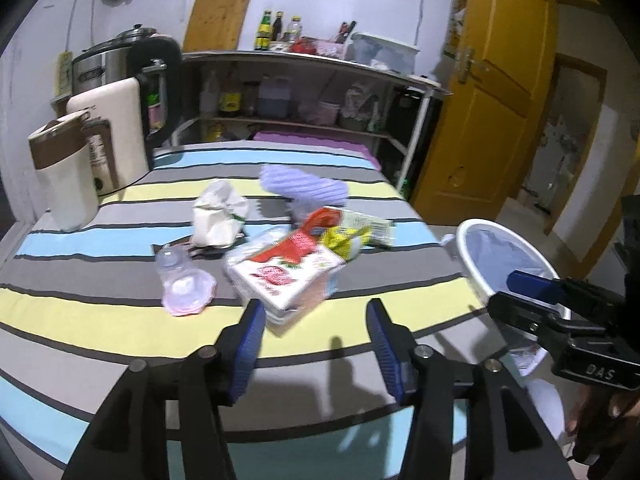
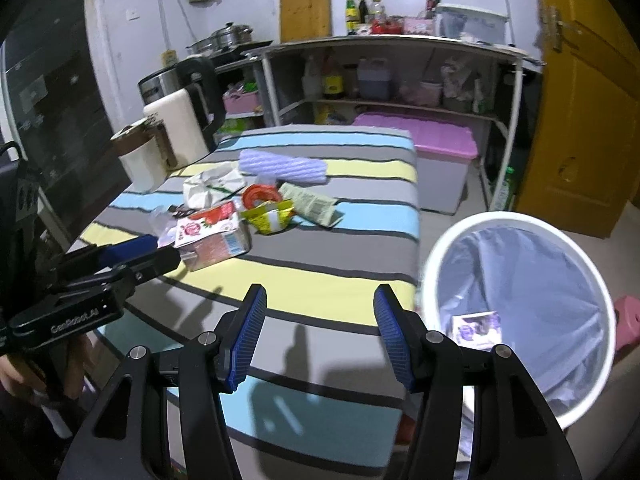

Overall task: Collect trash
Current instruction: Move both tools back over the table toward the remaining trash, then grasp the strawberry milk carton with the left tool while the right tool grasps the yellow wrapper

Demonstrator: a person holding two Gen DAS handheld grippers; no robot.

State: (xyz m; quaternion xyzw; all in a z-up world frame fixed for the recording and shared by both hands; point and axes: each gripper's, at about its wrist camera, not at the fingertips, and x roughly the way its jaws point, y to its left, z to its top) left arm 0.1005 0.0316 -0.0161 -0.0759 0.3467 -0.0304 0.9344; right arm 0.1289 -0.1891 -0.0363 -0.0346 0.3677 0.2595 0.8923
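Observation:
Trash lies in a heap on the striped tablecloth (image 1: 80, 312): a red-and-white carton (image 1: 288, 276) (image 2: 212, 236), a clear plastic cup (image 1: 184, 280), crumpled white paper (image 1: 218, 216) (image 2: 208, 186), a purple foam roll (image 1: 304, 188) (image 2: 284, 168), a yellow wrapper (image 1: 344, 240) (image 2: 268, 216) and a green wrapper (image 2: 312, 202). My left gripper (image 1: 316, 340) (image 2: 156, 252) is open, its tips just short of the carton's near corner. My right gripper (image 2: 320, 336) (image 1: 516, 300) is open and empty over the table's near edge, beside the white-rimmed bin (image 2: 436, 256) (image 1: 480, 232).
The bin holds a bluish liner and a small printed packet (image 2: 476, 330). A cream kettle (image 1: 116, 128) and a brown-lidded canister (image 1: 64, 176) stand at the table's back left. Behind are a shelf with bottles (image 2: 360, 8), a pink-lidded box (image 2: 440, 140) and a yellow door (image 1: 492, 92).

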